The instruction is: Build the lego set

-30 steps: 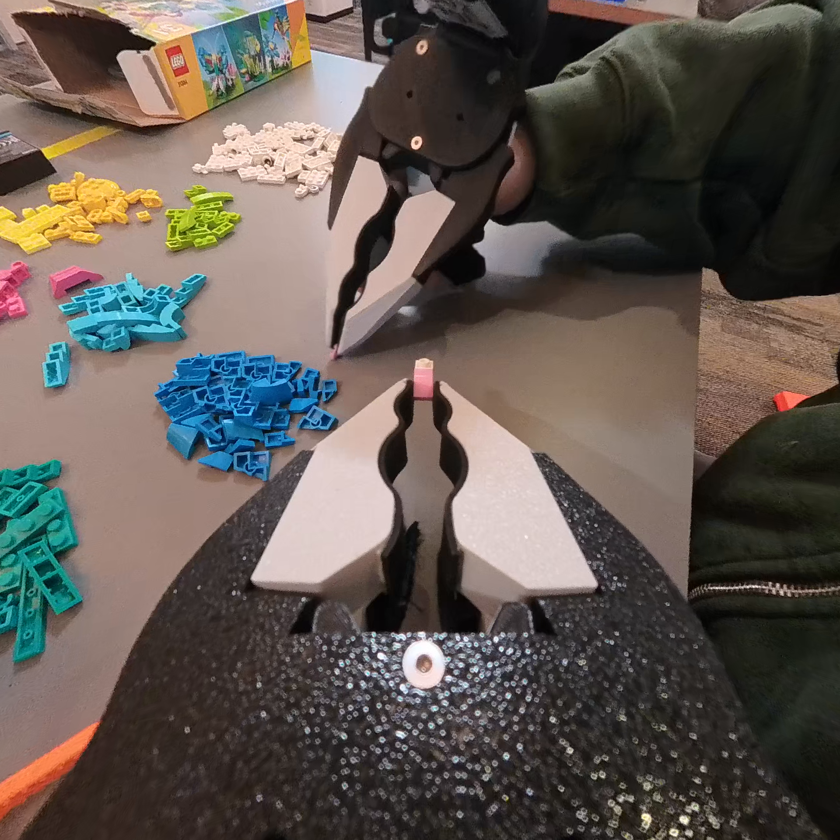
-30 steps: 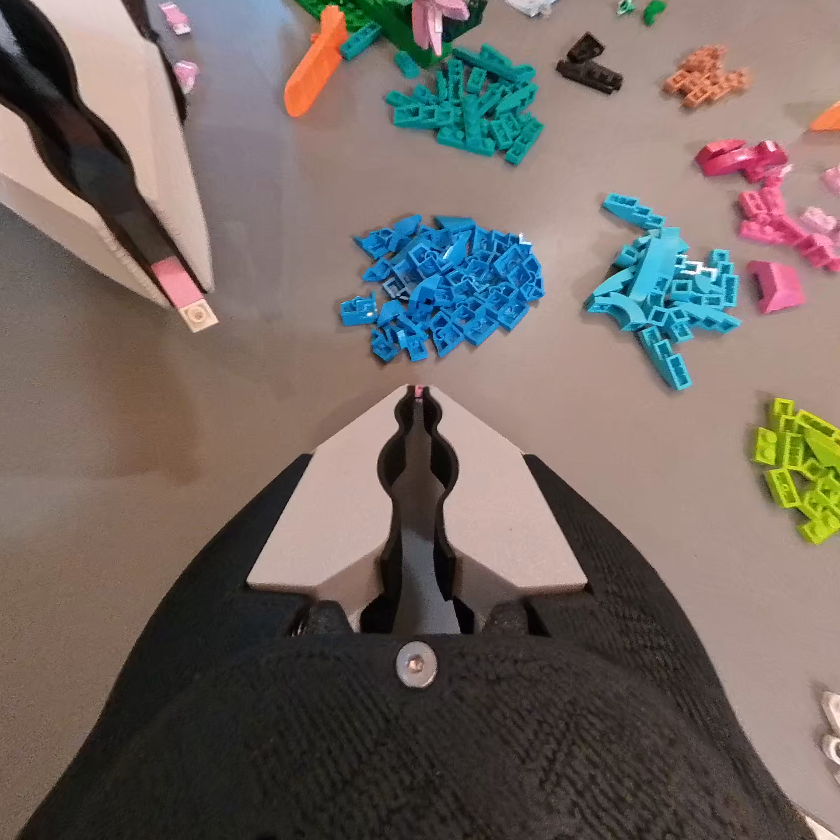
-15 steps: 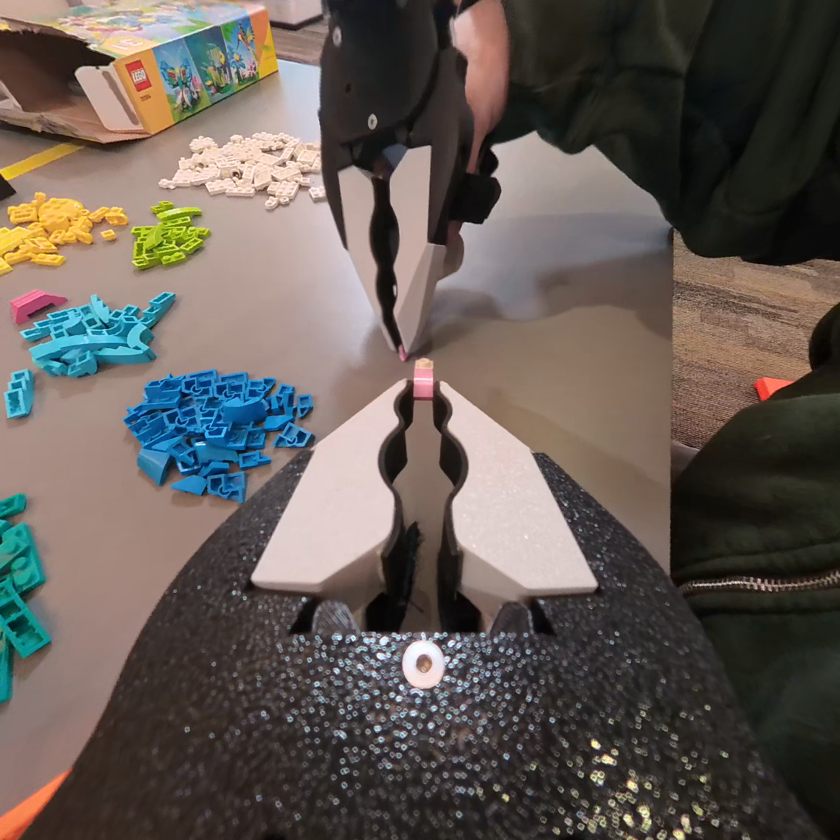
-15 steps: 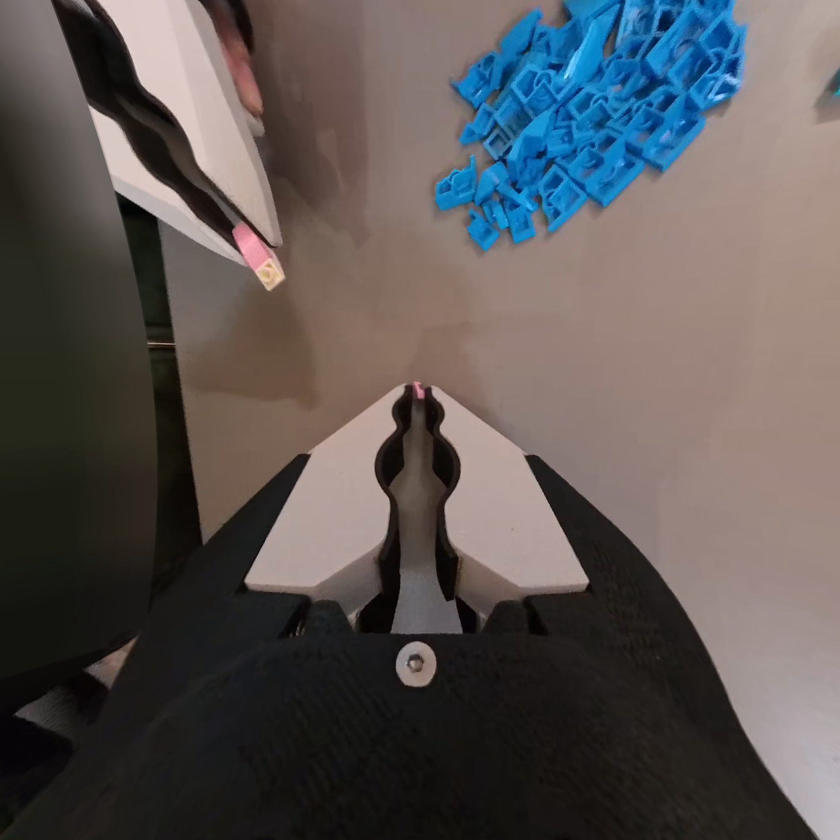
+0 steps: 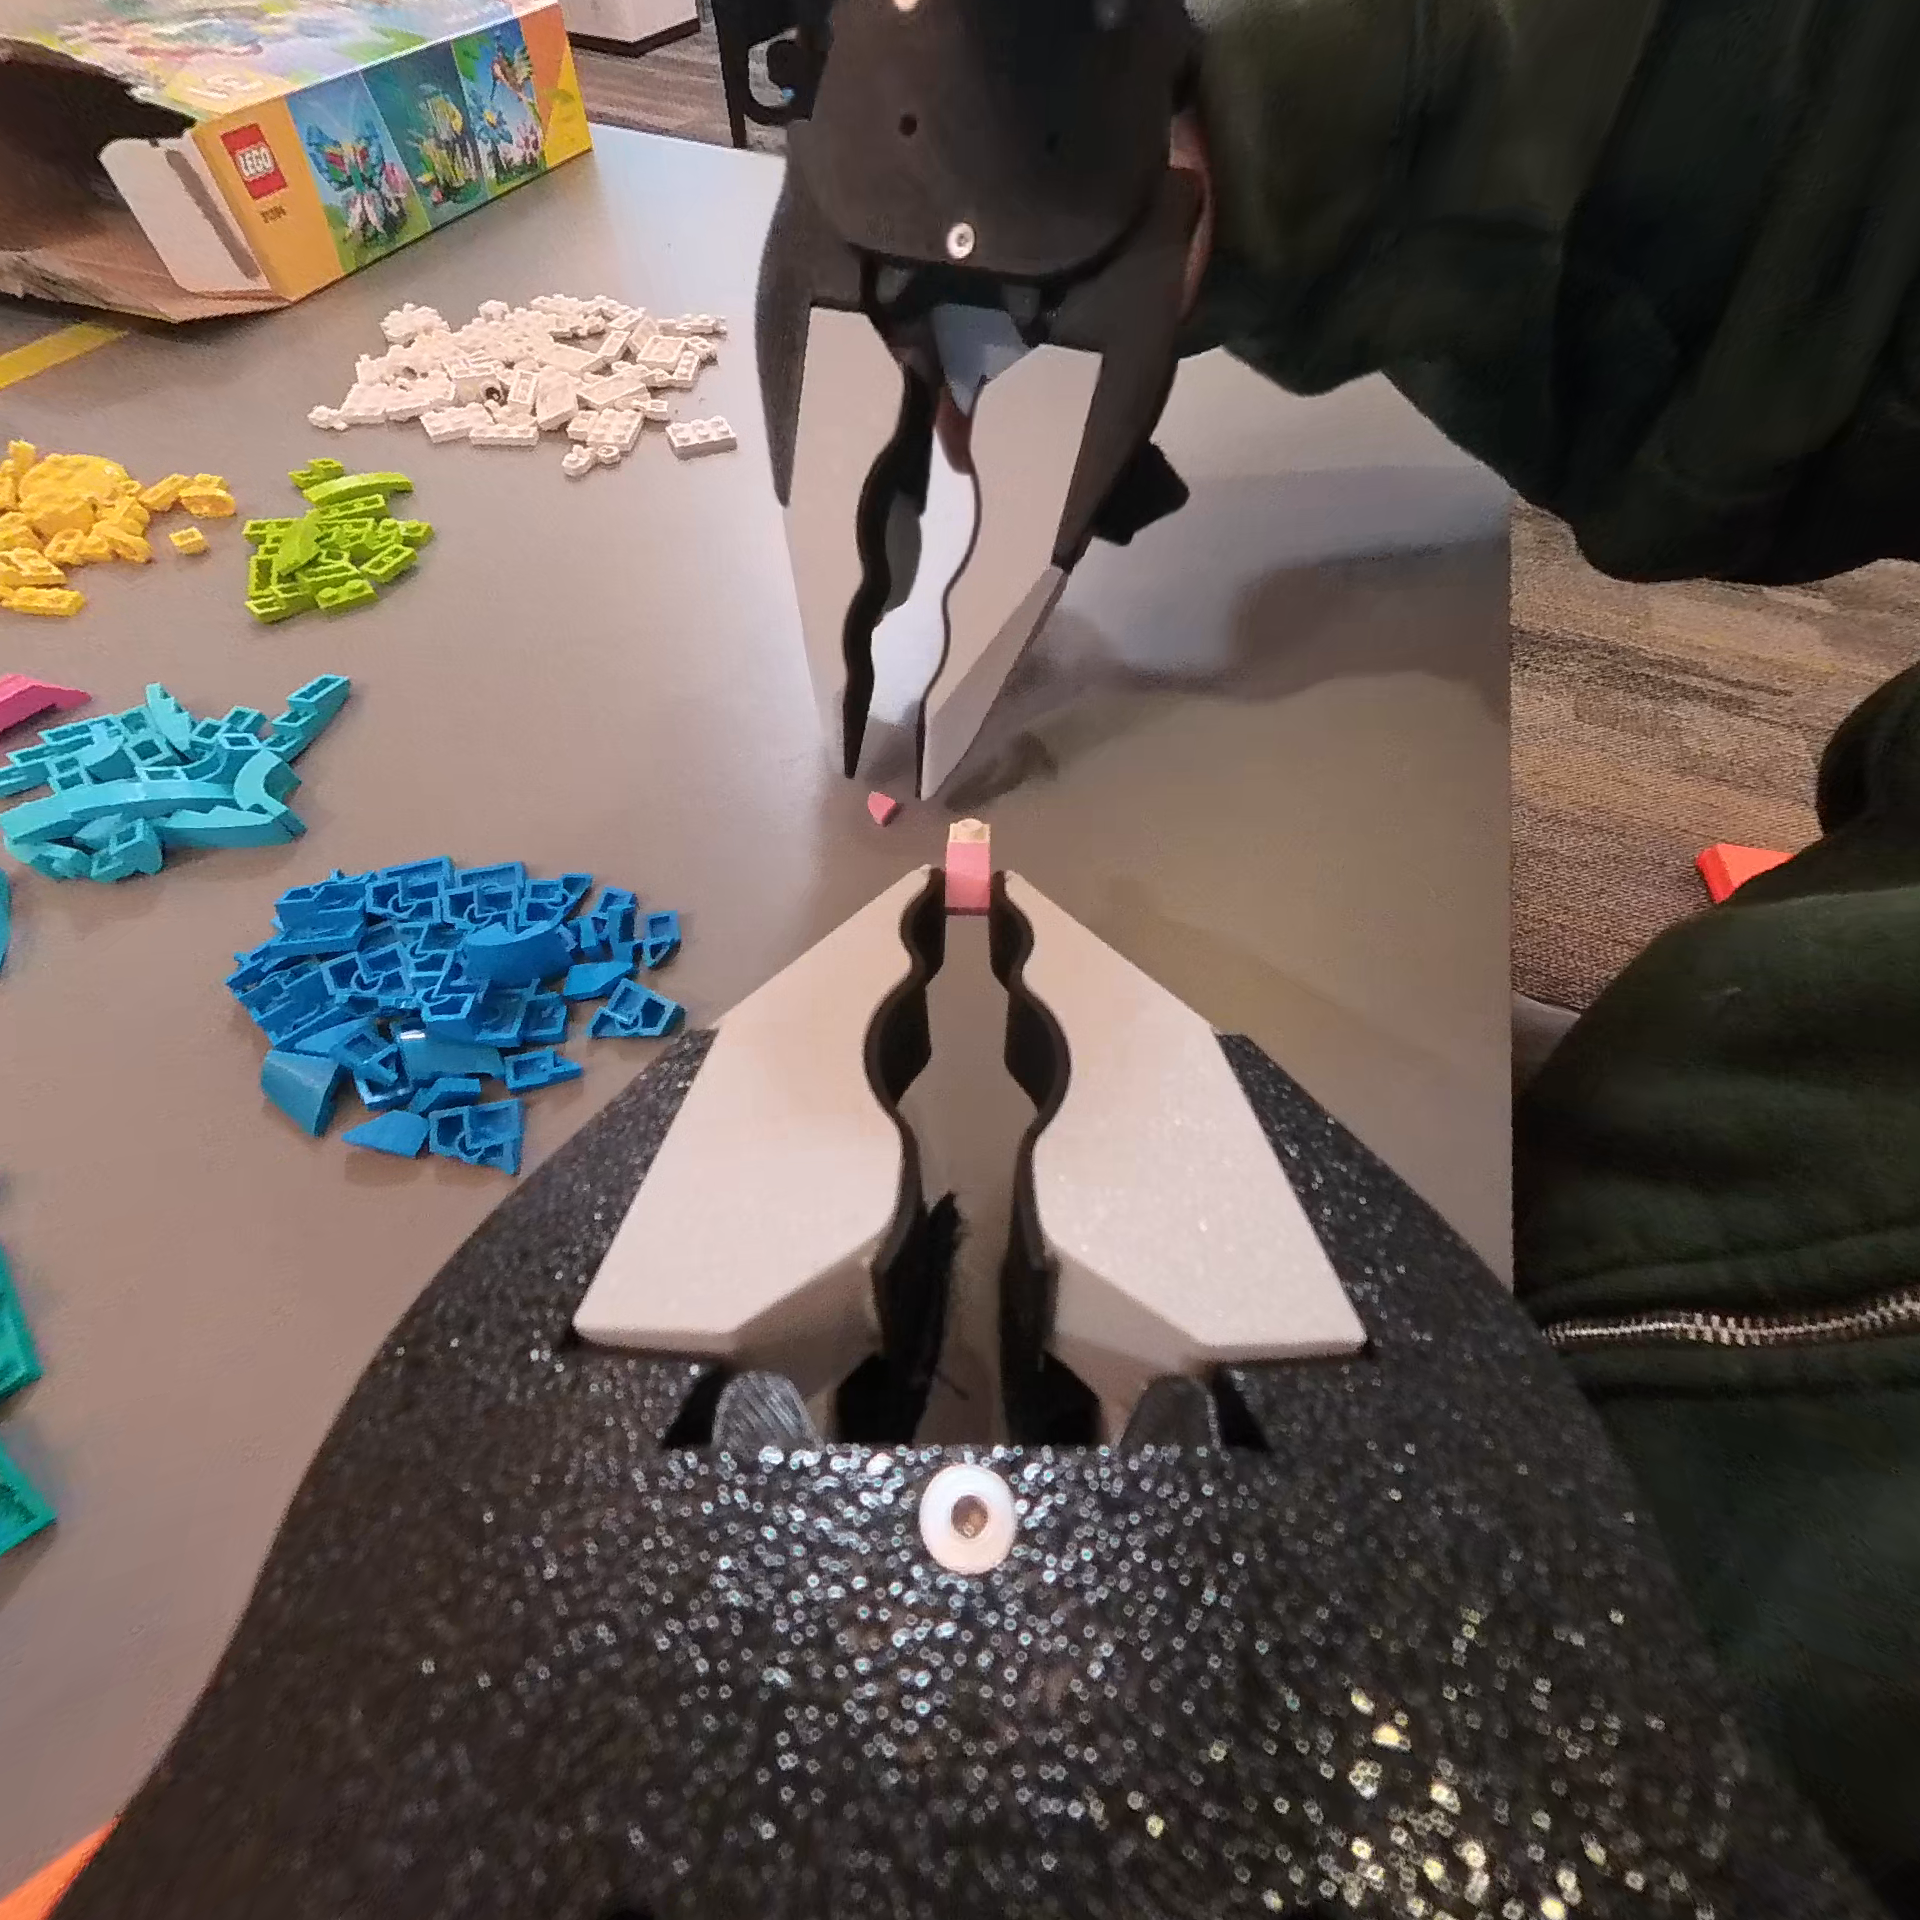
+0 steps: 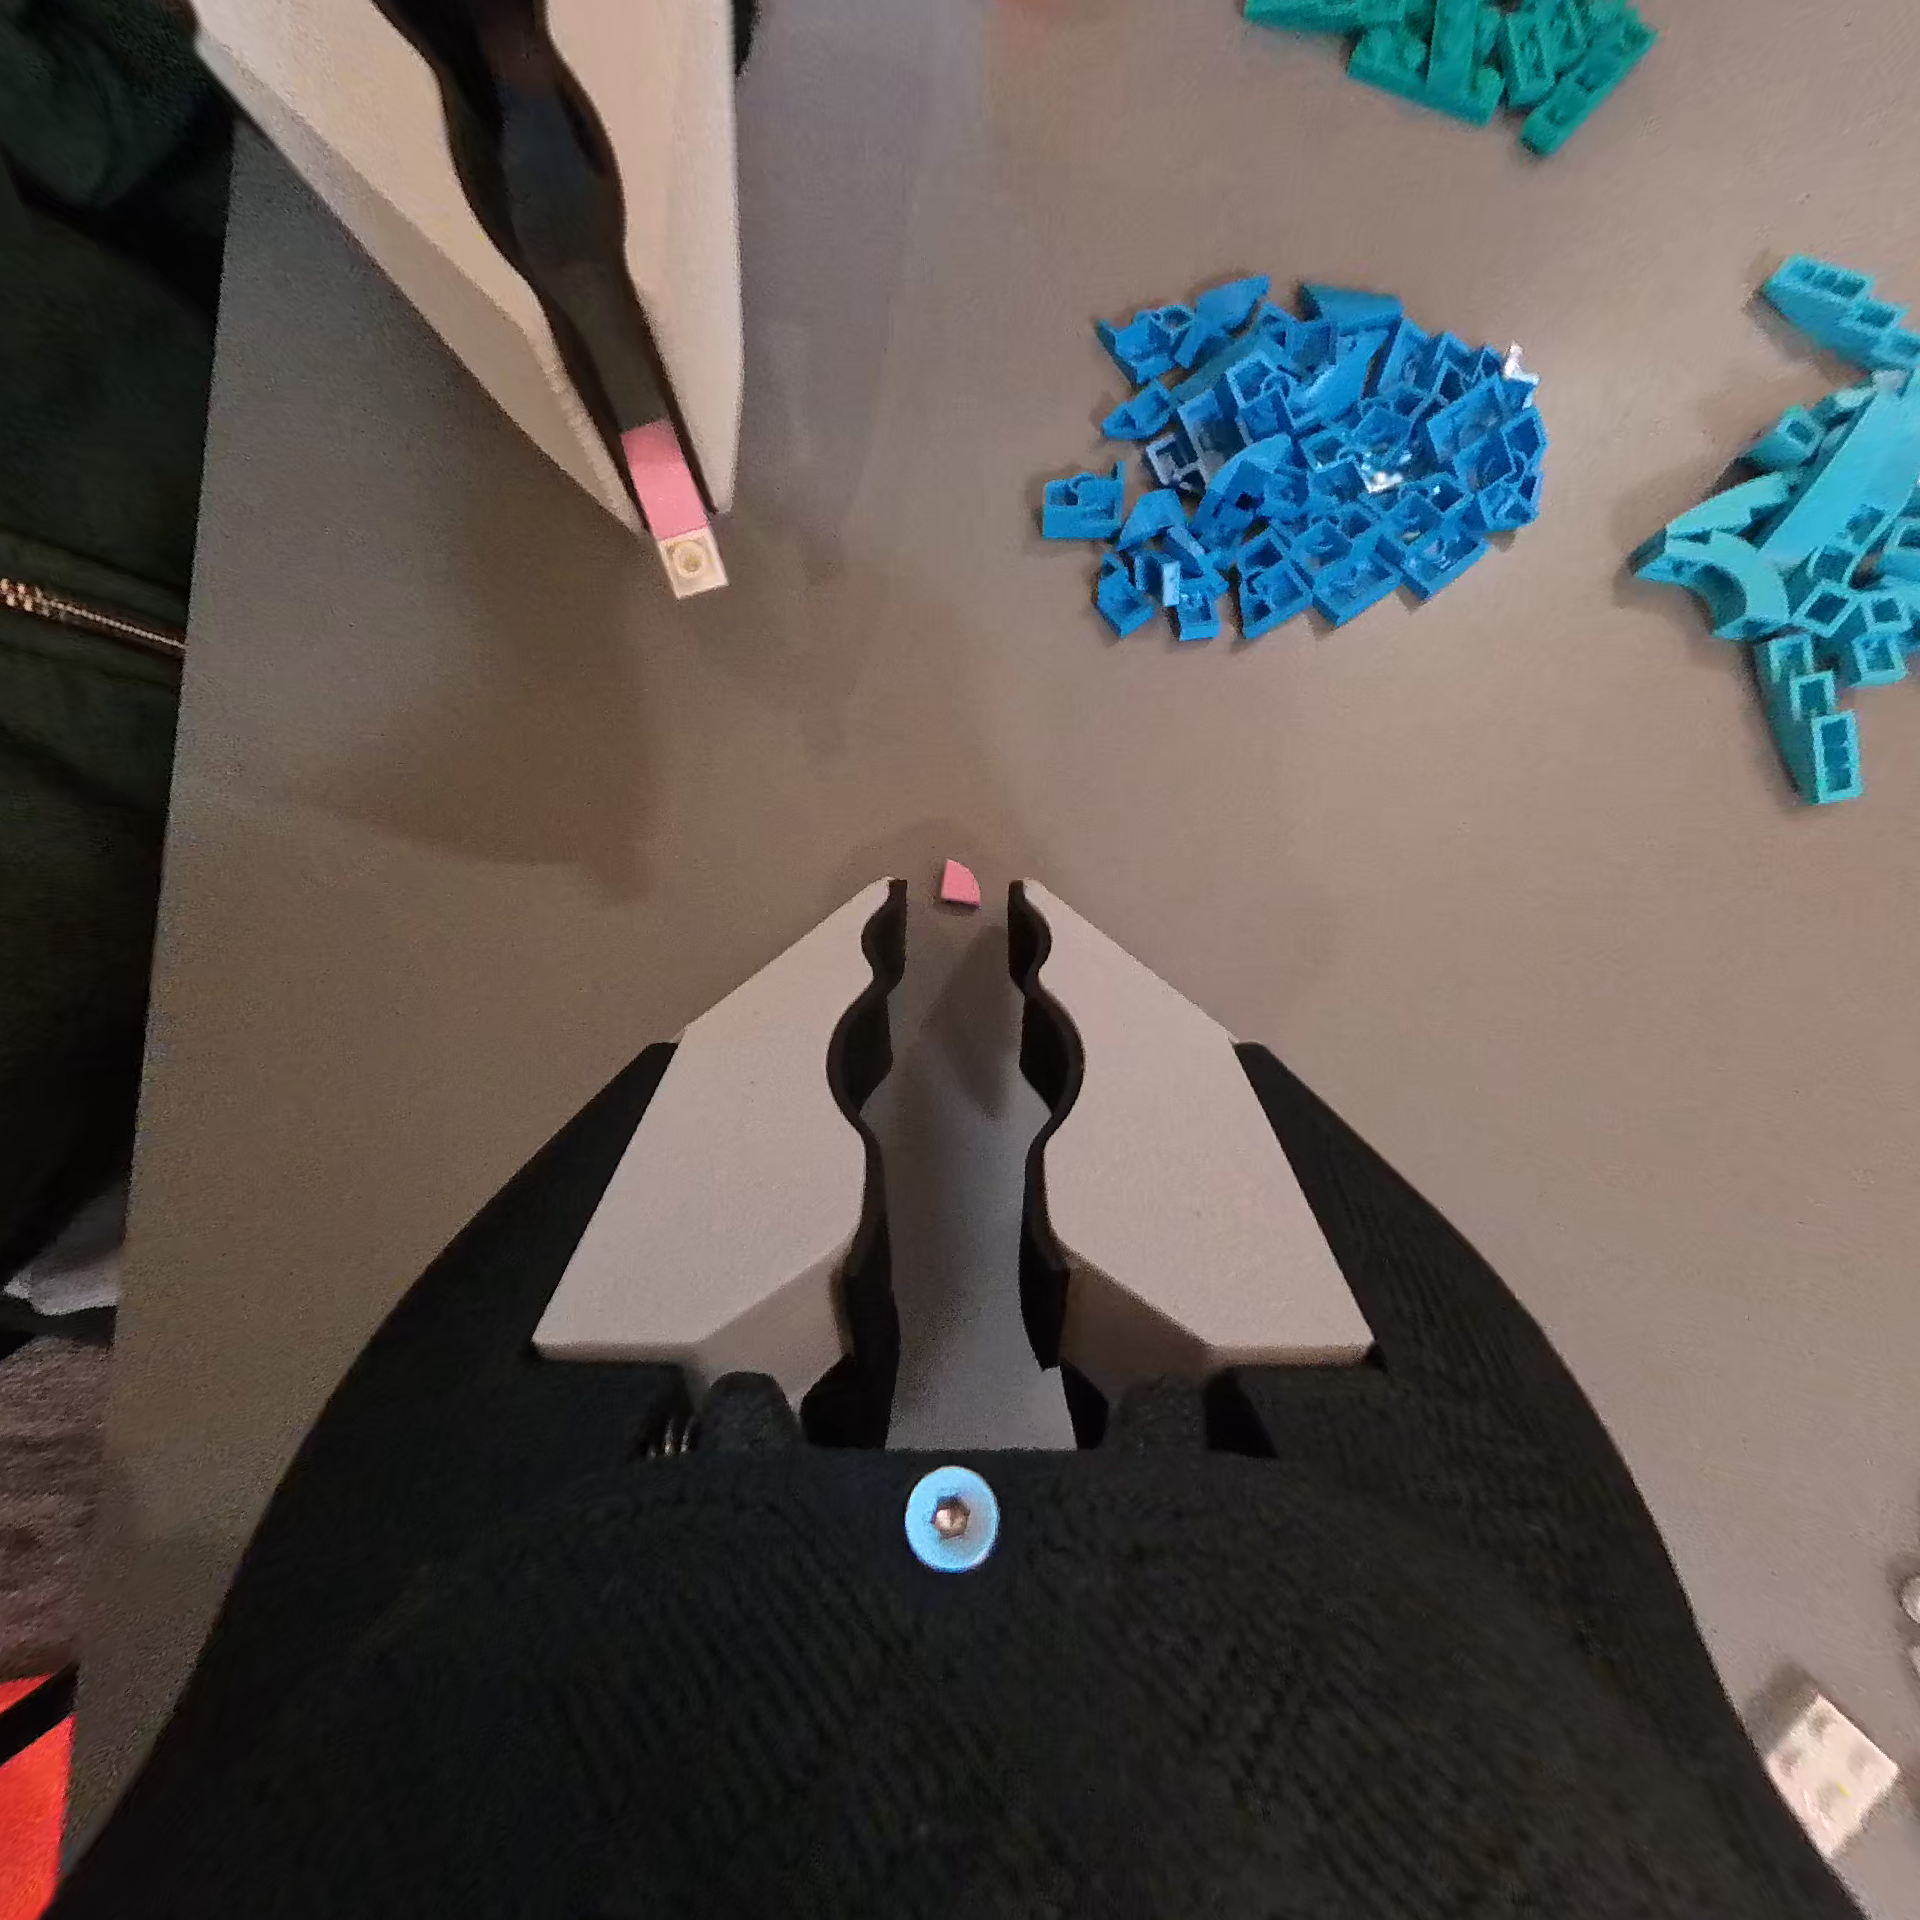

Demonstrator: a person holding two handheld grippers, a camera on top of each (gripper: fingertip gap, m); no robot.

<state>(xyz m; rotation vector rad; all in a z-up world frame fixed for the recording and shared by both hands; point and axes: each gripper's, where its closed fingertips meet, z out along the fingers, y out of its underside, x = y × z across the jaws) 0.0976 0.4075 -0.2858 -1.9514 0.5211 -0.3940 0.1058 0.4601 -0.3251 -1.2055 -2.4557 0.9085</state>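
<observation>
My left gripper point(image 5: 967, 885) is shut on a small pink brick point(image 5: 967, 878) with a tan piece point(image 5: 968, 829) on its tip, held above the grey table. It also shows in the right wrist view point(image 6: 675, 509), at upper left. My right gripper point(image 6: 956, 888) is open, tips down at the table. A tiny pink quarter-round tile point(image 6: 958, 884) lies on the table between its fingertips. In the left wrist view that tile point(image 5: 881, 807) lies just left of the right gripper's point(image 5: 885, 774) tips, apart from them.
Sorted piles lie on the table point(image 5: 644, 665): blue point(image 5: 436, 997), light blue point(image 5: 156, 779), lime point(image 5: 332, 540), yellow point(image 5: 83, 520), white point(image 5: 540, 379), teal point(image 6: 1455, 52). The set's box point(image 5: 343, 156) stands far left. The table edge point(image 5: 1509, 831) and a green sleeve point(image 5: 1558, 260) are at right. There is about 7 centimetres between the tips of the two grippers.
My right gripper has opened and let go of the tiny pink tile, which now lies on the table. It has turned to point down. My left gripper keeps its brick.
</observation>
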